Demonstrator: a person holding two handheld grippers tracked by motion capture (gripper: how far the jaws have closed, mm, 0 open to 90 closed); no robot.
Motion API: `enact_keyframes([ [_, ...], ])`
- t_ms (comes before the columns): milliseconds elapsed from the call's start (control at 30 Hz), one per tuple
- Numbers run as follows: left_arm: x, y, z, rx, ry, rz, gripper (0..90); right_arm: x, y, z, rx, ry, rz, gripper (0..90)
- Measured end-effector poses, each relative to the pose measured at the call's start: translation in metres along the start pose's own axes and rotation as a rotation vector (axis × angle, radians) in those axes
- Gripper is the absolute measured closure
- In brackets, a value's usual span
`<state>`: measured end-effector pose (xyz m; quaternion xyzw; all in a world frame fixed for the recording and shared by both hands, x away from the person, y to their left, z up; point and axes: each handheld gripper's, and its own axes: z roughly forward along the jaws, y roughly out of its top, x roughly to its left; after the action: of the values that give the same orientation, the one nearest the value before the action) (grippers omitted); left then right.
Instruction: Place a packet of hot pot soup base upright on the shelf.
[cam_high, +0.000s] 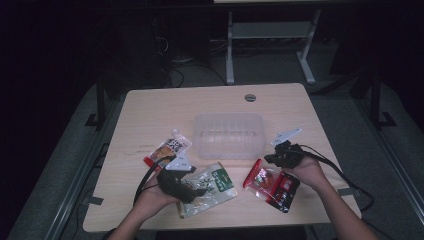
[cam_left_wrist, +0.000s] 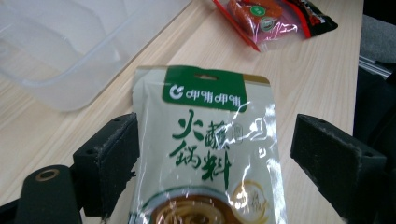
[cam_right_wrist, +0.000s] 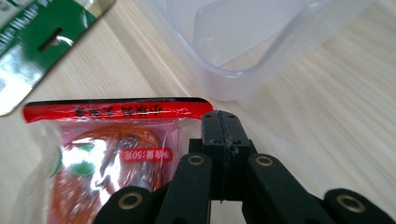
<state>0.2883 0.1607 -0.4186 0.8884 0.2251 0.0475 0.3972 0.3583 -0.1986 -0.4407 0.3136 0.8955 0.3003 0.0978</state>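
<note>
Nothing was packed yet: the bin (cam_high: 229, 135) stood empty mid-table. My left claw (cam_left_wrist: 215, 158) was wide around the green pouch (cam_left_wrist: 210, 149), not gripping. My right claw (cam_right_wrist: 220, 122) was closed, empty, beside the red pouch (cam_right_wrist: 102, 154).

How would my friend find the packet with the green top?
Find the clear plastic tub mid-table; the green-topped packet lies in front of it, between the left gripper's open jaws. Its neighbours are red; this one alone is pale with a green header.

High view dim — dark surround, gripper views bright, pouch (cam_left_wrist: 205, 154) glare
</note>
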Motion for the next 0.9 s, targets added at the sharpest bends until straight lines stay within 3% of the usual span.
enact_keyframes([
  [233,-0.001,0.007,0.009,0.014,-0.012,0.028,15.1,0.007,0.006,0.012,0.002,0.045,-0.014,89.9],
  [267,-0.002,0.008,0.012,0.016,-0.016,0.032,15.0,0.010,0.009,0.015,-0.014,0.078,-0.021,89.9],
  [433,-0.005,0.012,0.016,0.016,-0.025,0.041,15.6,0.021,0.014,0.019,-0.010,0.112,-0.042,89.9],
  [467,-0.006,0.013,0.018,0.009,-0.030,0.042,17.4,0.026,0.016,0.021,-0.026,0.151,-0.046,89.9],
  [533,-0.007,0.015,0.021,0.004,-0.036,0.049,18.5,0.030,0.018,0.024,-0.024,0.164,-0.056,89.9],
  [567,-0.008,0.016,0.023,0.002,-0.038,0.054,19.2,0.033,0.019,0.025,-0.013,0.147,-0.080,89.9],
  [633,-0.008,0.018,0.024,-0.001,-0.038,0.062,20.5,0.033,0.019,0.025,-0.021,0.145,-0.080,89.9],
  [767,-0.012,0.024,0.031,-0.021,-0.052,0.072,28.1,0.030,0.018,0.013,-0.061,0.136,-0.041,89.4],
  [800,-0.014,0.028,0.035,-0.029,-0.060,0.075,36.1,0.026,0.013,0.003,-0.081,0.119,-0.025,83.1],
  [900,-0.015,0.031,0.040,-0.032,-0.070,0.079,49.5,0.025,0.007,-0.006,-0.093,0.101,-0.003,79.2],
])
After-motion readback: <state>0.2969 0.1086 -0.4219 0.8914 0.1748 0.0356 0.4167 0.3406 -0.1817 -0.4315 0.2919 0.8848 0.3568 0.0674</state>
